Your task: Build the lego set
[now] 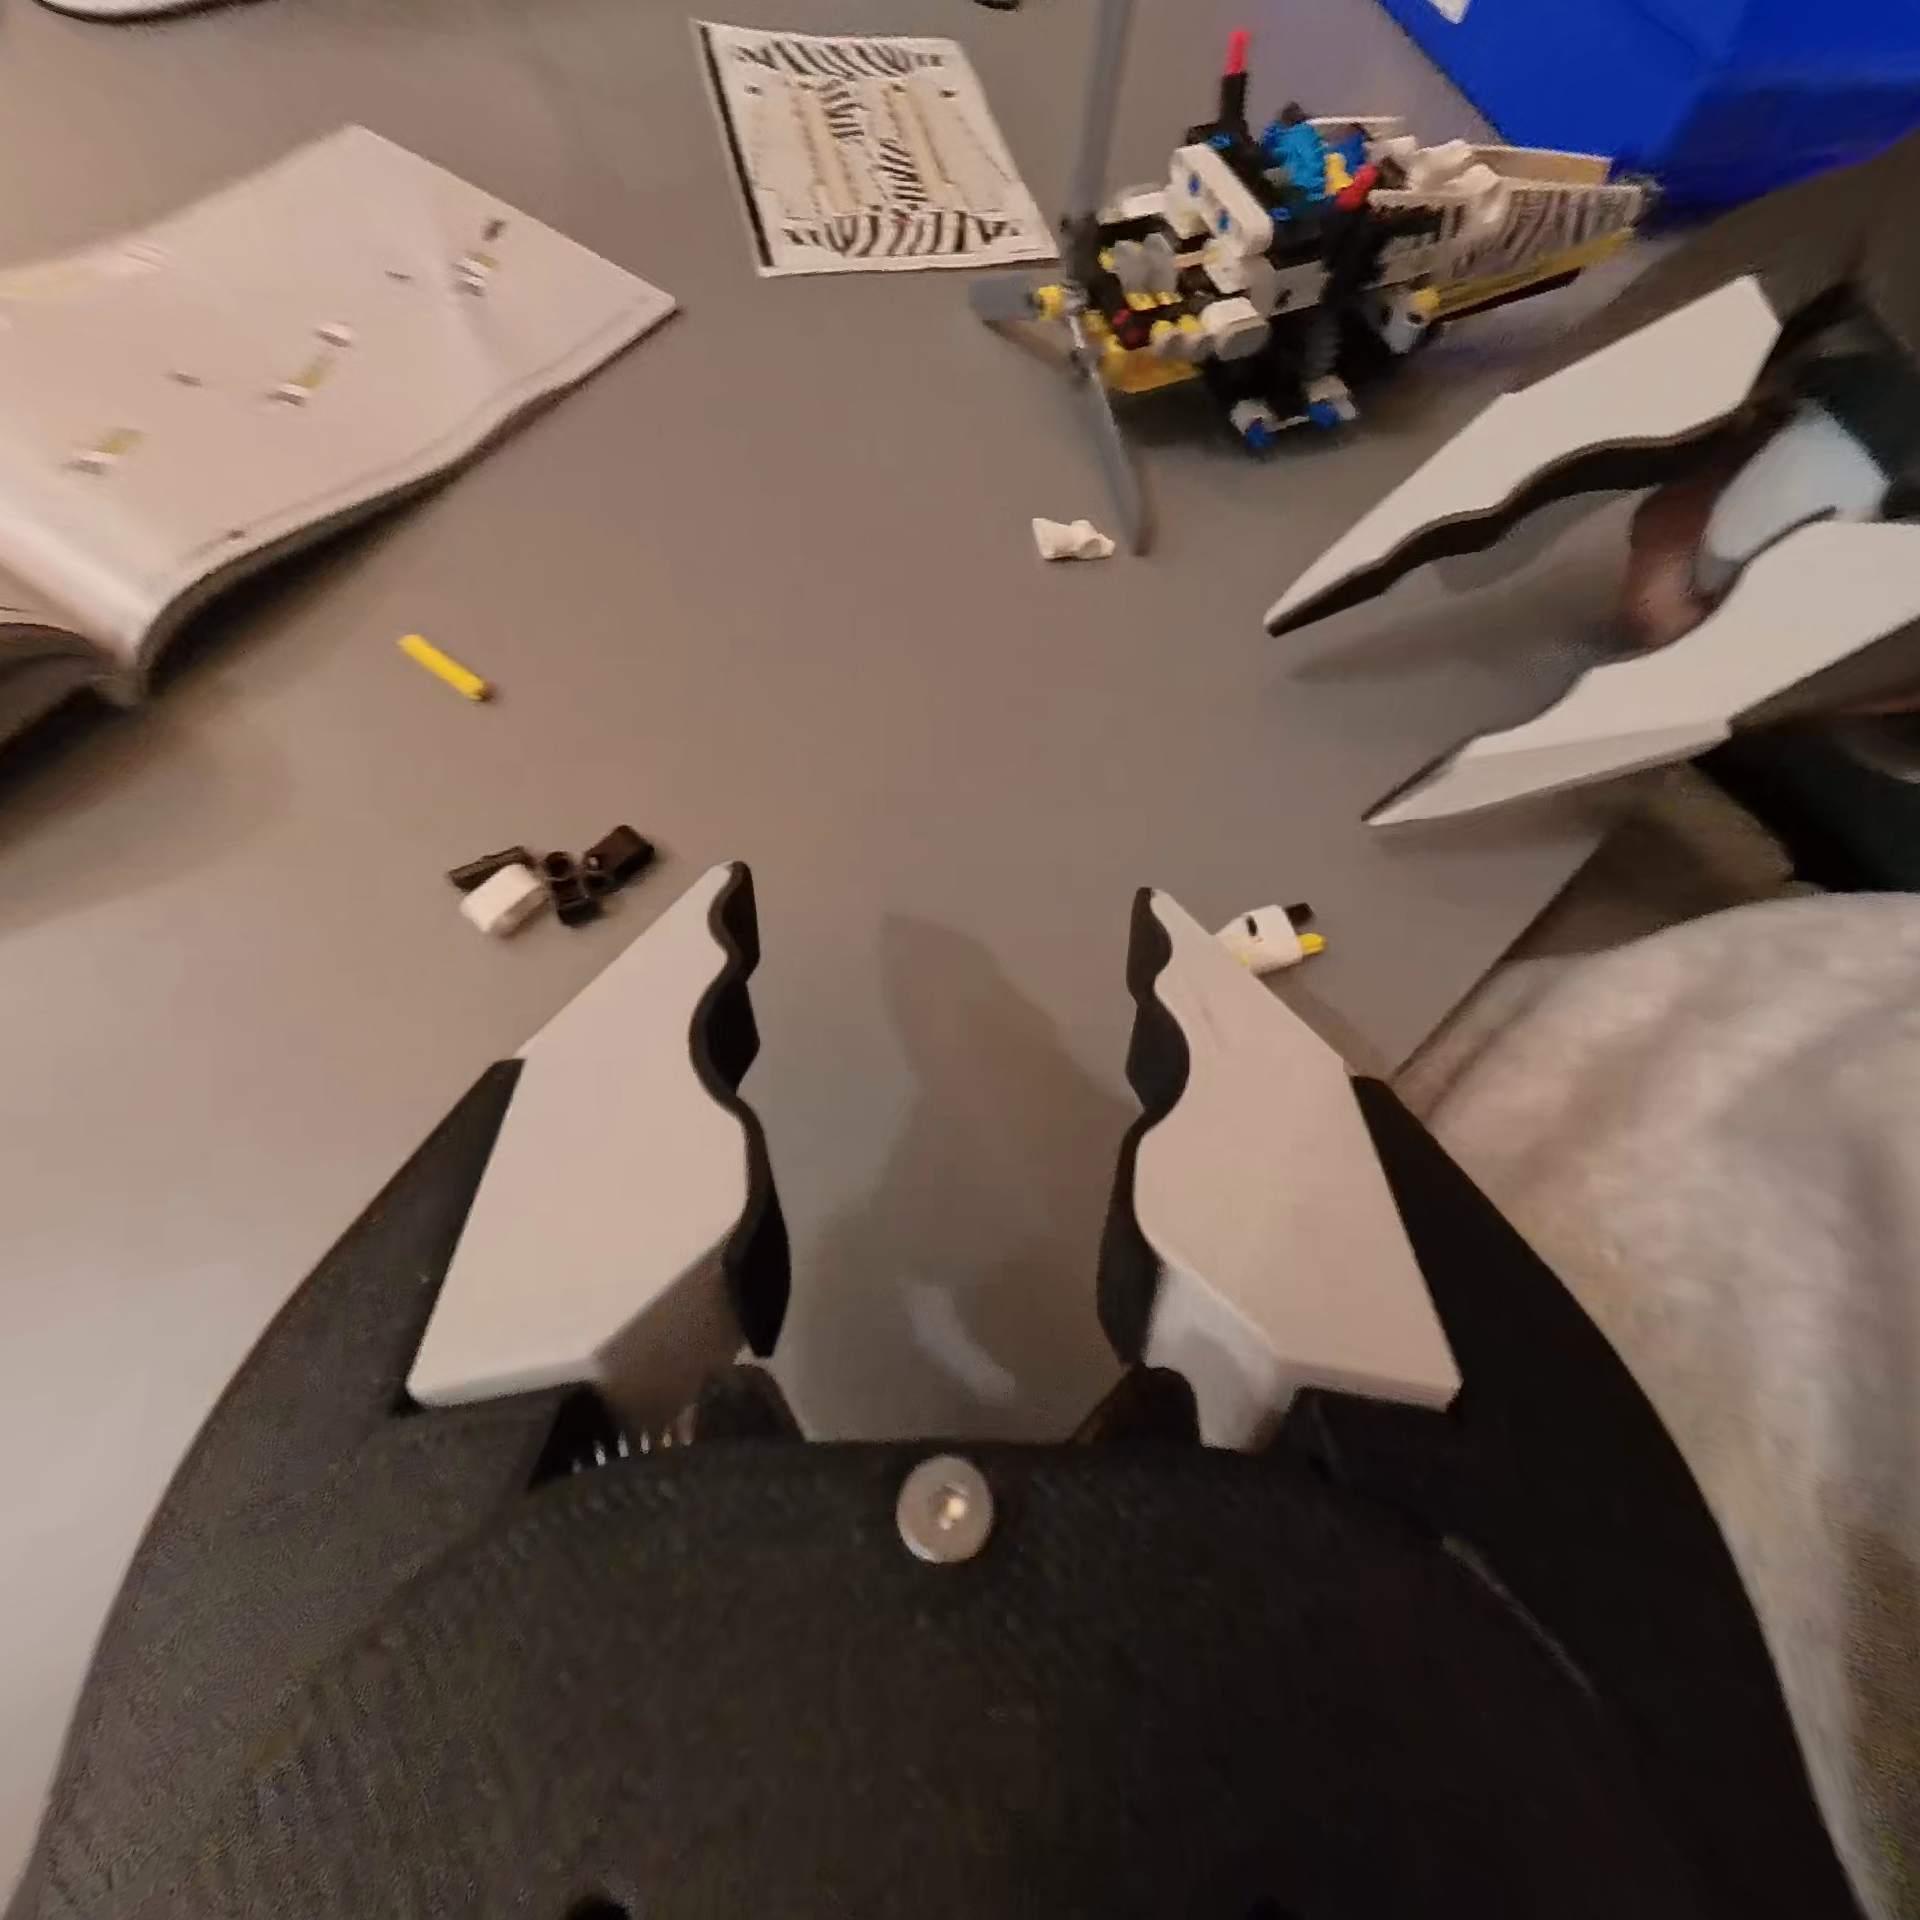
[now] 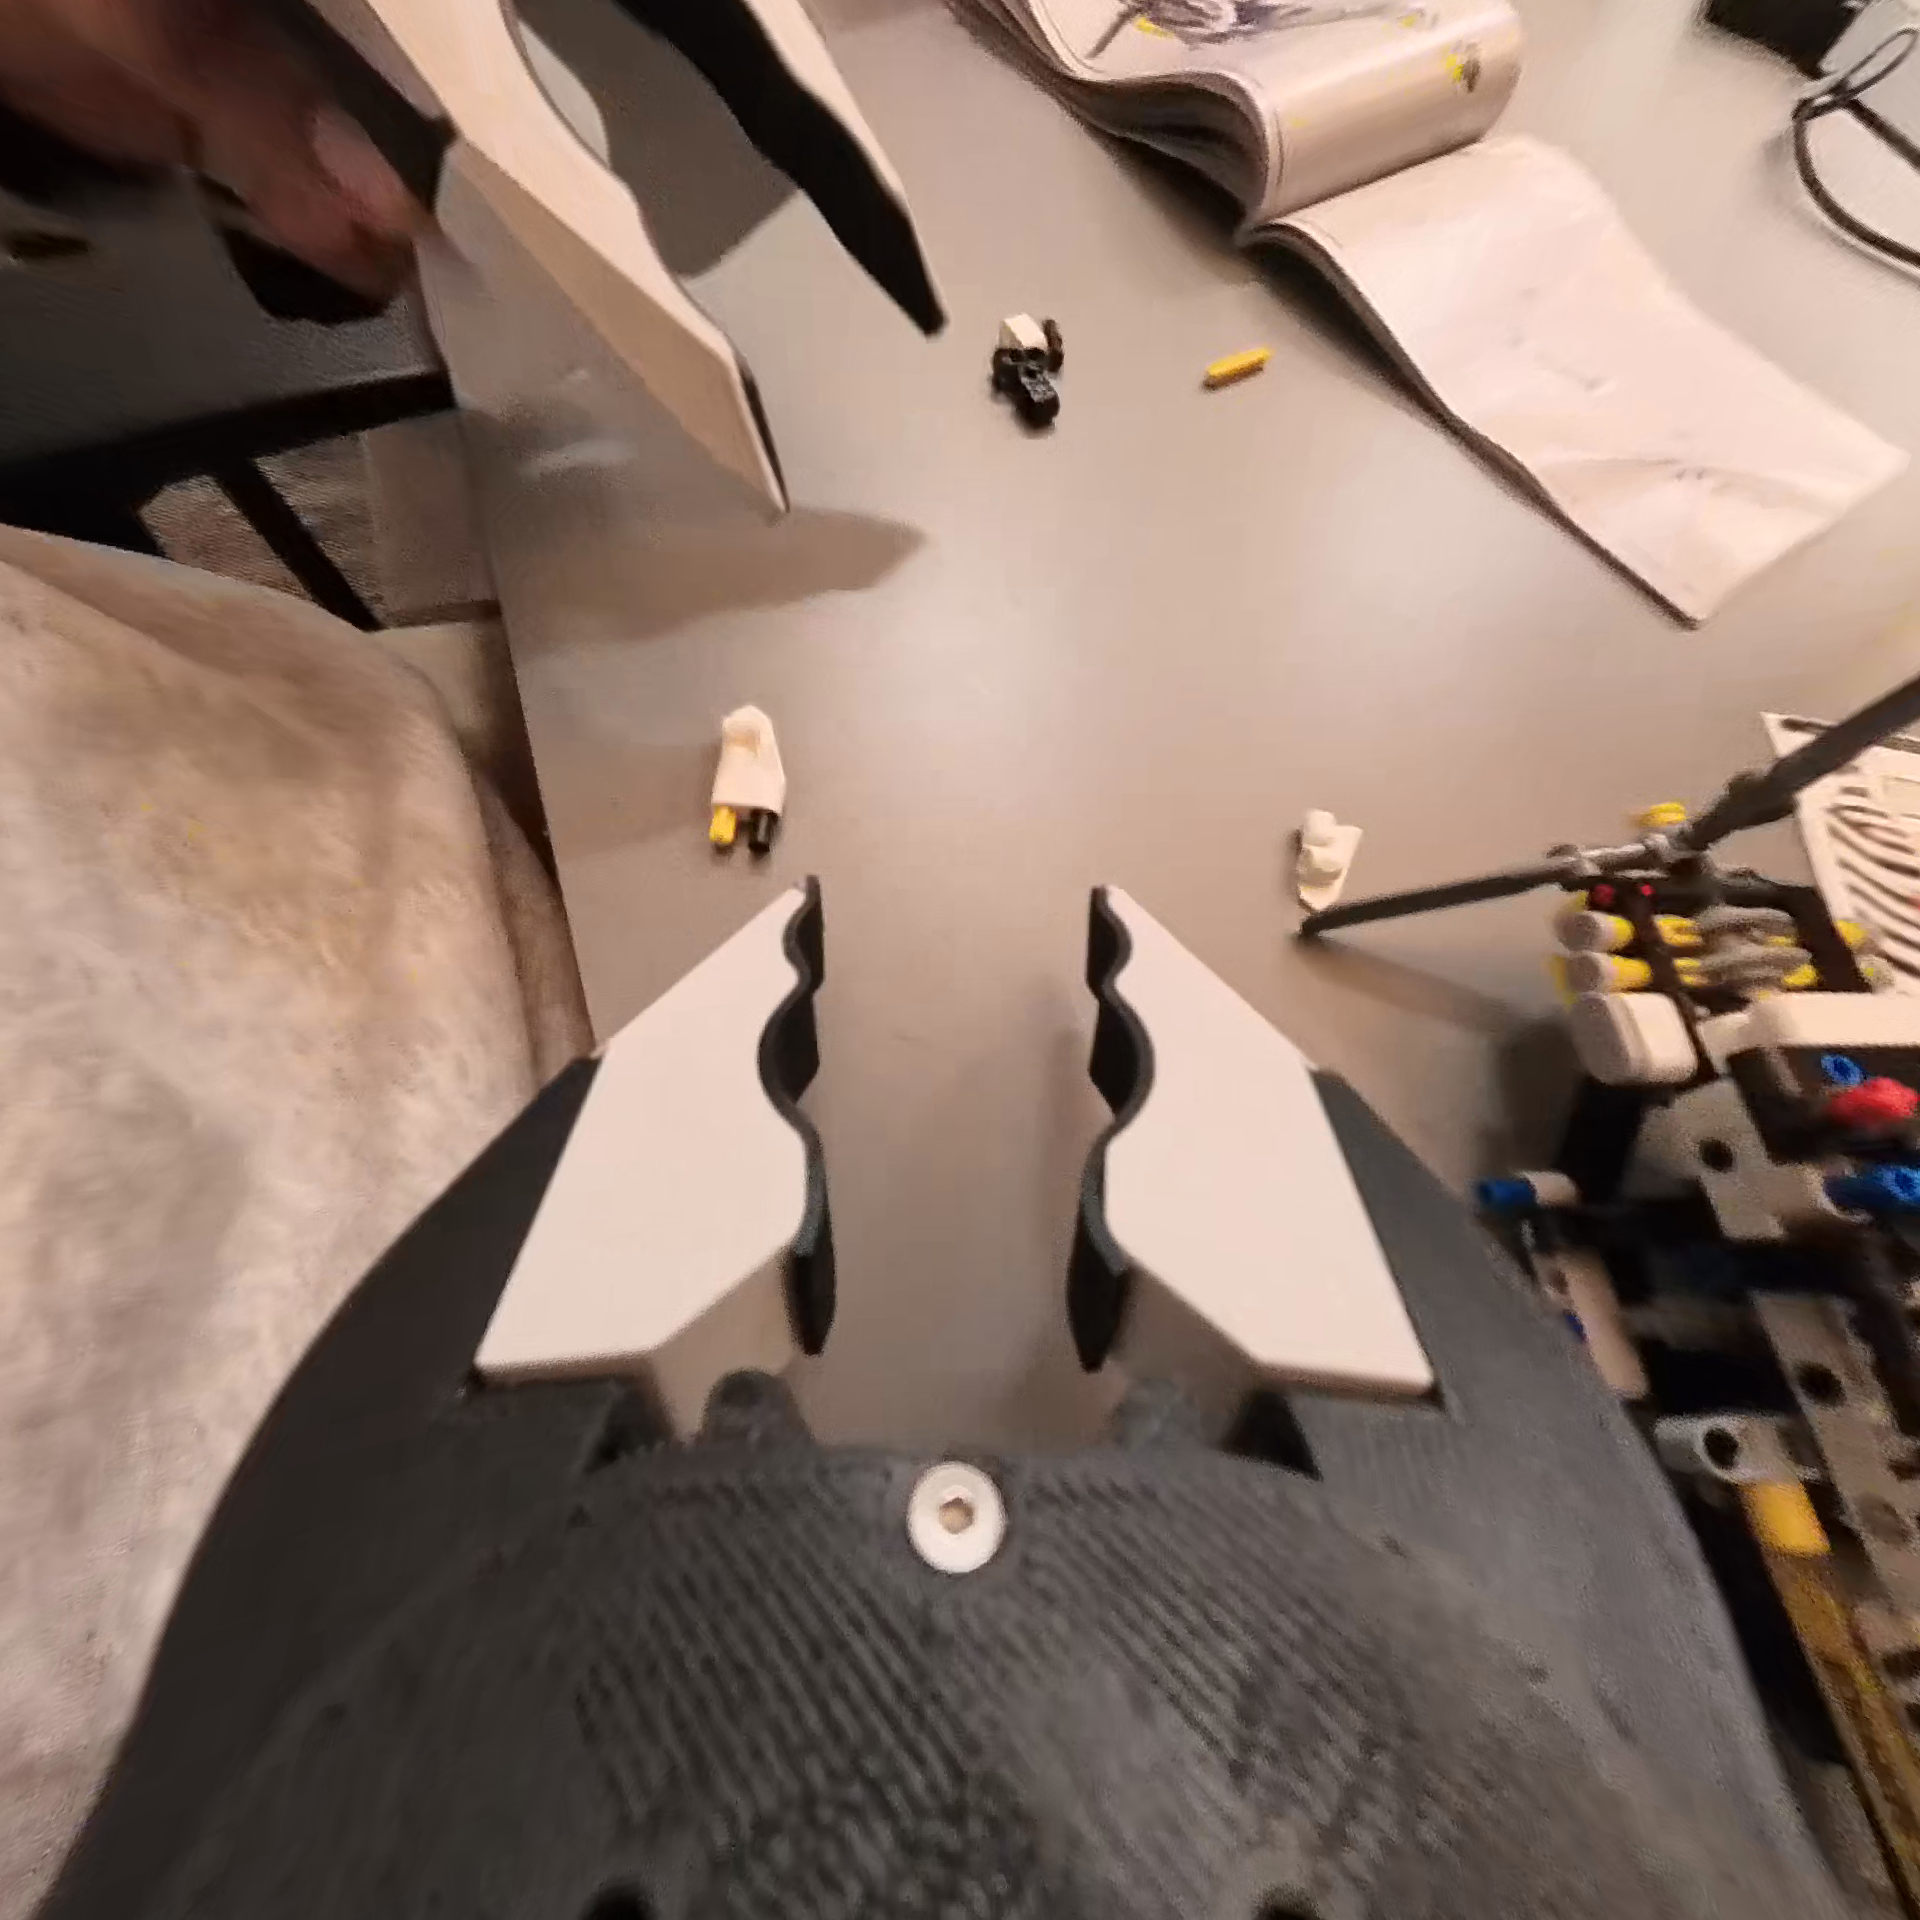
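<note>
A part-built lego aircraft [image 1: 1299, 281] with a grey propeller stands at the far right of the grey table; it also shows at the right edge of the right wrist view [image 2: 1745, 1091]. My left gripper [image 1: 940, 883] is open and empty above the table. A small white piece with yellow and black pins [image 1: 1270, 938] lies just right of its right fingertip, and a cluster of black and white pieces [image 1: 551, 878] lies to its left. My right gripper [image 2: 951, 894] is open and empty, with the white pinned piece [image 2: 746, 779] just ahead on the left.
An open instruction booklet [image 1: 260, 384] lies at the left, a striped sticker sheet [image 1: 868, 151] at the back, a blue box [image 1: 1683, 94] at the far right. A yellow pin [image 1: 445, 667] and a white piece [image 1: 1070, 538] lie loose. The table edge and a grey-clothed lap [image 1: 1683, 1247] are at the right. The white pinned piece [image 2: 746, 779] lies around 4 cm away from my right fingertips. To reach the part-built lego aircraft [image 1: 1299, 281] in a straight line is about 10 cm for my right fingers, about 20 cm for my left. Look for it in the right wrist view [image 2: 1736, 1163] too.
</note>
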A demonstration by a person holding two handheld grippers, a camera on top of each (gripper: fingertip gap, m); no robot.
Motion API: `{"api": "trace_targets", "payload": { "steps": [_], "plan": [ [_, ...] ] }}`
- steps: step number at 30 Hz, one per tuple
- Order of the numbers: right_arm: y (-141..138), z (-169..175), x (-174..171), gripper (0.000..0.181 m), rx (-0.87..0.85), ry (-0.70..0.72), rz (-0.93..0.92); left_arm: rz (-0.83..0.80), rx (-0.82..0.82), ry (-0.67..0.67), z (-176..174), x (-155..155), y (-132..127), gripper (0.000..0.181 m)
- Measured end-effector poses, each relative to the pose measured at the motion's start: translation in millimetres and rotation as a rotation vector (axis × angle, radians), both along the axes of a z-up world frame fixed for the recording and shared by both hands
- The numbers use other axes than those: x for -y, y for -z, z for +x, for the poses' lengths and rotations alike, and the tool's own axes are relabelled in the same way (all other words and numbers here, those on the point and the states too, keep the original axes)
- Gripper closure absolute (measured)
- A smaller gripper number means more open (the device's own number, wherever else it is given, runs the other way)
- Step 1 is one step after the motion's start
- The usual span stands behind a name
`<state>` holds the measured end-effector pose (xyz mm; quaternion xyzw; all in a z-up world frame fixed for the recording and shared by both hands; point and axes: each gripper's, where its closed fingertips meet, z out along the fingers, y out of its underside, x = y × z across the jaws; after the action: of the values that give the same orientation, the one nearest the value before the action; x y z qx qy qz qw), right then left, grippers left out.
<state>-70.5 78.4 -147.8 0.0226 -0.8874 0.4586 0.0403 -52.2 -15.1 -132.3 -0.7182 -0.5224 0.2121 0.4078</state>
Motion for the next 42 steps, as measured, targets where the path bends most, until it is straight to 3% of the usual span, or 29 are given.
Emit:
{"api": "trace_targets", "payload": {
  "steps": [6, 11, 20, 38, 42],
  "plan": [
    [-11.1, 2.6, -0.7, 0.128, 0.066, 0.045, -0.073, 0.059, -0.118, -0.049, -1.9, 1.8, -30.6, 0.112],
    [-12.7, -3.6, 4.2, 0.119, 0.097, 0.082, -0.087, 0.037, -0.067, -0.102, -1.9, 14.5, -14.3, 0.109],
    [-12.7, -10.7, 14.3, 0.117, 0.093, 0.097, -0.088, 0.076, -0.04, -0.063, -4.3, 4.9, -6.6, 0.109],
    [-16.6, -20.7, 6.9, 0.112, 0.092, 0.137, -0.115, 0.053, -0.047, -0.077, -11.0, 6.3, -8.8, 0.109],
    [-3.9, -33.6, -2.9, 0.107, 0.046, 0.214, -0.032, -0.048, -0.018, -0.181, -10.3, 35.5, 3.2, 0.103]
  ]
}}
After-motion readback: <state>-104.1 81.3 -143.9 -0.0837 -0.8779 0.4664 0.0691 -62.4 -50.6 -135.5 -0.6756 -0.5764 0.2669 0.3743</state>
